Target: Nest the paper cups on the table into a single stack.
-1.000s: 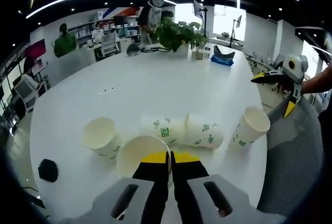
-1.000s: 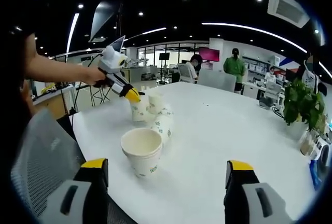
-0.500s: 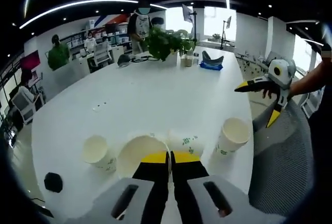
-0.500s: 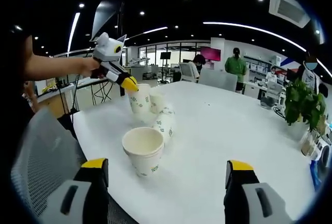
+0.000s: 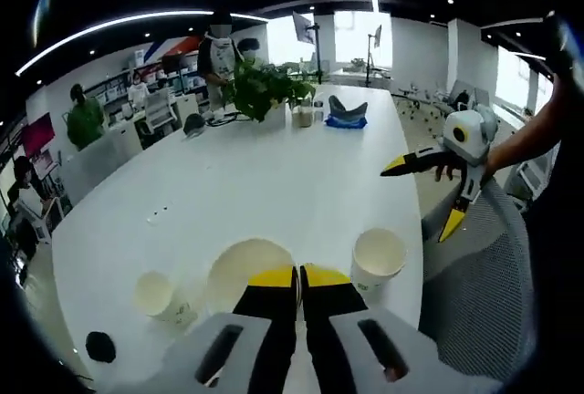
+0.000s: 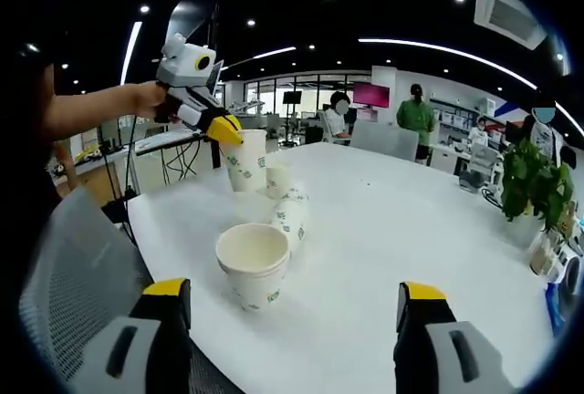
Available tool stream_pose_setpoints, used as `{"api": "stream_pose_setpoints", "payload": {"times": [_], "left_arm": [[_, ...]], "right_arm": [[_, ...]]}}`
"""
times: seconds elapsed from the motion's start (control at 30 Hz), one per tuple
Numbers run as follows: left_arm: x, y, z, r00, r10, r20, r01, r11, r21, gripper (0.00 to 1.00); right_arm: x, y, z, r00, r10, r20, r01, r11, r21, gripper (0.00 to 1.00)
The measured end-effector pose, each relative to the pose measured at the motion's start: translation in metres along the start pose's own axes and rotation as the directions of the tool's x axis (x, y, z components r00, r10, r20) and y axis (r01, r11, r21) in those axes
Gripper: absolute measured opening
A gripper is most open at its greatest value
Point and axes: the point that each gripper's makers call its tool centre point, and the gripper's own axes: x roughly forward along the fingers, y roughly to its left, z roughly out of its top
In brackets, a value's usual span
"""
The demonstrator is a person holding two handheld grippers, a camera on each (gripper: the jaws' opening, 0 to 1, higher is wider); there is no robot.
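A paper cup (image 6: 244, 159) is held up off the white bench (image 6: 392, 230) by the shut left tool (image 6: 225, 131). The standing cup (image 6: 251, 264) waits below, nearer the wide-open, empty right tool (image 6: 292, 307).

four paper cups (image 6: 251, 264), two tongs (image 6: 222, 129), one white table (image 6: 401, 230), one potted plant (image 5: 260, 87)

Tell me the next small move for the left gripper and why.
Probably carry the held cup over the upright cup and lower it in. The left gripper is shut on its rim, it hangs clear of the table, and the upright cup's mouth is open; the right gripper is open, holding nothing.
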Motion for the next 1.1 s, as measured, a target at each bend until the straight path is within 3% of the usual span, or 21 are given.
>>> {"api": "stream_pose_setpoints", "payload": {"times": [0.77, 1.1], "left_arm": [[0.022, -0.063, 0.03, 0.989, -0.145, 0.021, 0.143, 0.985, 0.095, 0.0], [0.037, -0.089, 0.028, 0.98, -0.198, 0.002, 0.196, 0.972, 0.129, 0.0]], "right_arm": [[0.0, -0.001, 0.001, 1.0, -0.001, 0.008, 0.001, 1.0, 0.003, 0.95], [-0.001, -0.001, 0.002, 1.0, -0.005, 0.009, 0.005, 1.0, 0.003, 0.95]]}}
